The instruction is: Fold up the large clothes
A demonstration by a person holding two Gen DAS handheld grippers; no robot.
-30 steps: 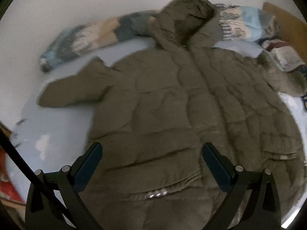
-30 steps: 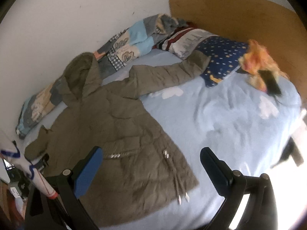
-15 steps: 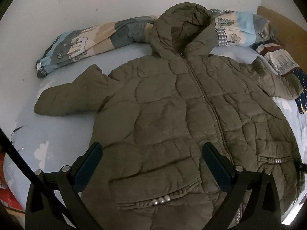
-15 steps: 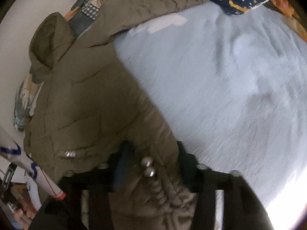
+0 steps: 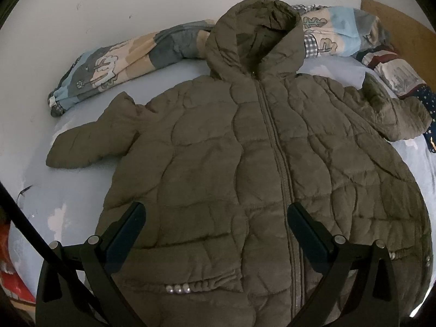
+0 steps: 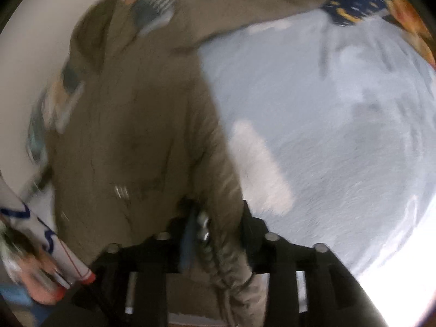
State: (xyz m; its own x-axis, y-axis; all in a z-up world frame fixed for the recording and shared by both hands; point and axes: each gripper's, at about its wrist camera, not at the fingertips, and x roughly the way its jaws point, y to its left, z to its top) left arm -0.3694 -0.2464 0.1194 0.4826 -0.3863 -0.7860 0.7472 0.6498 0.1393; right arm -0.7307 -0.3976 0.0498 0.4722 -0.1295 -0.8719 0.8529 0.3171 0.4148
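We are keeping the olive-green quilted hooded jacket (image 5: pixel 245 163) lying front-up and zipped on the pale blue bed sheet (image 6: pixel 340 136); our left tool (image 5: pixel 216 223) is hovering wide open above its lower front; our right tool (image 6: pixel 215 226), having just been opening slightly, is pinching the jacket's gathered hem edge.

Bed (image 5: pixel 68 190) covered by pale blue sheet. Olive hooded puffer jacket (image 5: pixel 231 163) laid flat at frame centre; patchwork quilt (image 5: pixel 122 62) bunched along upper edge; star-print pillow (image 5: pixel 427 100) at right.
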